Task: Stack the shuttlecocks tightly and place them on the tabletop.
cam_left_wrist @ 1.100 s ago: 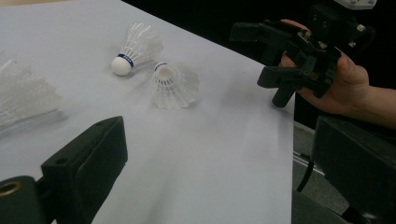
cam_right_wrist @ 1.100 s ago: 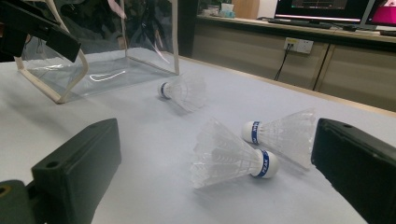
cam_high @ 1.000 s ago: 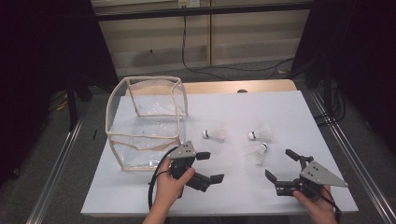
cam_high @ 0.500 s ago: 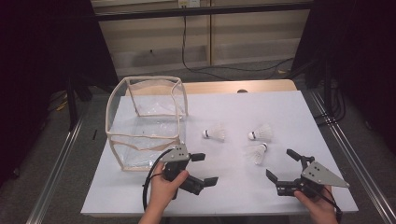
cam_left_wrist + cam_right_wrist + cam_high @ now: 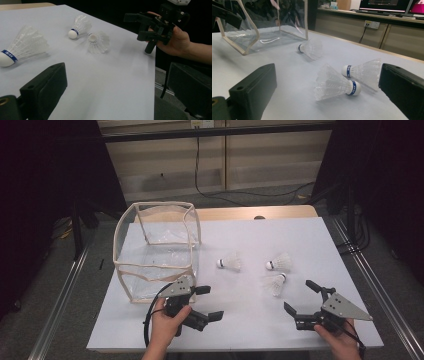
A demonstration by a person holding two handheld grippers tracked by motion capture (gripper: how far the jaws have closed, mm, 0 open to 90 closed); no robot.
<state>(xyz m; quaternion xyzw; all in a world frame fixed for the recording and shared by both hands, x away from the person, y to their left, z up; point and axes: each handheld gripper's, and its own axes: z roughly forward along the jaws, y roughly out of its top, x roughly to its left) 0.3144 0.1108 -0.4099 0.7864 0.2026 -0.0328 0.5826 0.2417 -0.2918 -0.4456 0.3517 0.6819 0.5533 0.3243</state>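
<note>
Lying just ahead of the gaping right claw, nearest shuttlecock.

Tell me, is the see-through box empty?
Empty. The clear box holds nothing; all three shuttlecocks lie outside on the table.

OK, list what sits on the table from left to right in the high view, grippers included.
Clear bag → left gripper → left shuttlecock → nearest shuttlecock → right gripper. The third shuttlecock lies just behind the nearest one and overlaps it sideways, so I leave it out of the order.
</note>
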